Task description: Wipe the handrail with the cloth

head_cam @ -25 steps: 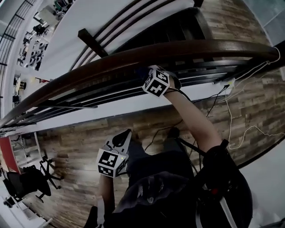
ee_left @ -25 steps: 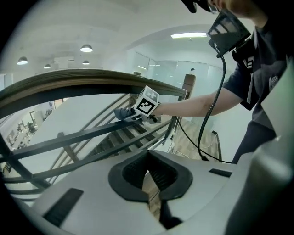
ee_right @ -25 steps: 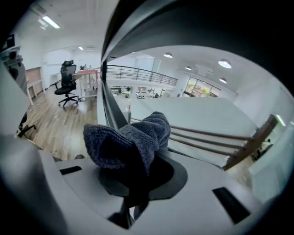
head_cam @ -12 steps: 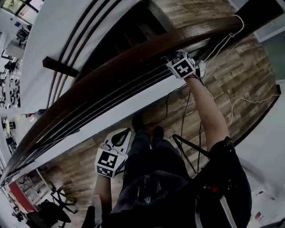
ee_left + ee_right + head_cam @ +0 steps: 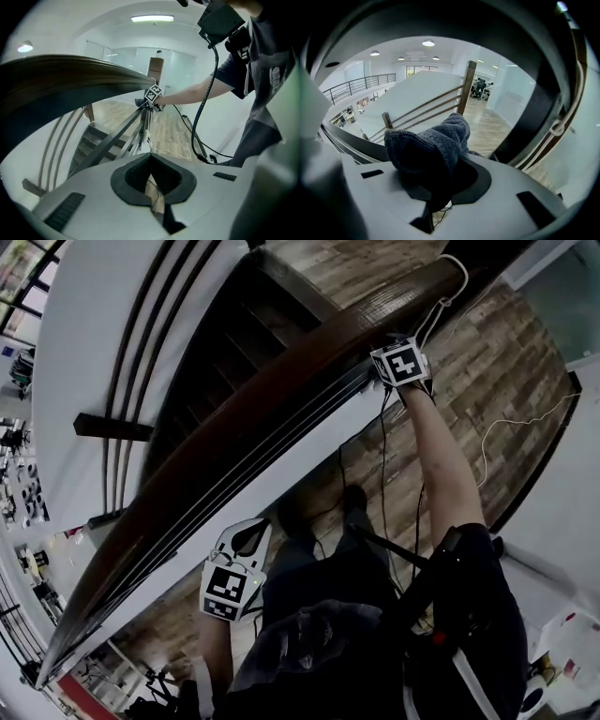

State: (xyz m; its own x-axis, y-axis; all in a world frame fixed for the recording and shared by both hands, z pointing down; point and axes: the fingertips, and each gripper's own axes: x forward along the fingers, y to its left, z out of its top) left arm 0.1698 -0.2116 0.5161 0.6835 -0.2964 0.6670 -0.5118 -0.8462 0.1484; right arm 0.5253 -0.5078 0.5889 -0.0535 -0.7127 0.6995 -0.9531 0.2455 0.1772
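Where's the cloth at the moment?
The cloth is clamped in the right tool, bunched up over its jaws in the right gripper view. In the head view that tool sits upper right, at the dark wooden handrail.

The right gripper [image 5: 438, 183] has its jaws clamped on a bunched dark cloth [image 5: 429, 147], which rises above them. The handrail [image 5: 532, 119] runs up at right. A wooden post [image 5: 467, 86] stands far behind.

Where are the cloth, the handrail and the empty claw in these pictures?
cloth [image 5: 433, 140], right gripper view, on its bunched grey middle.
handrail [image 5: 366, 320], head view, on its dark wooden top, towards the far end.
left claw [image 5: 151, 161], left gripper view, where its two tips meet.
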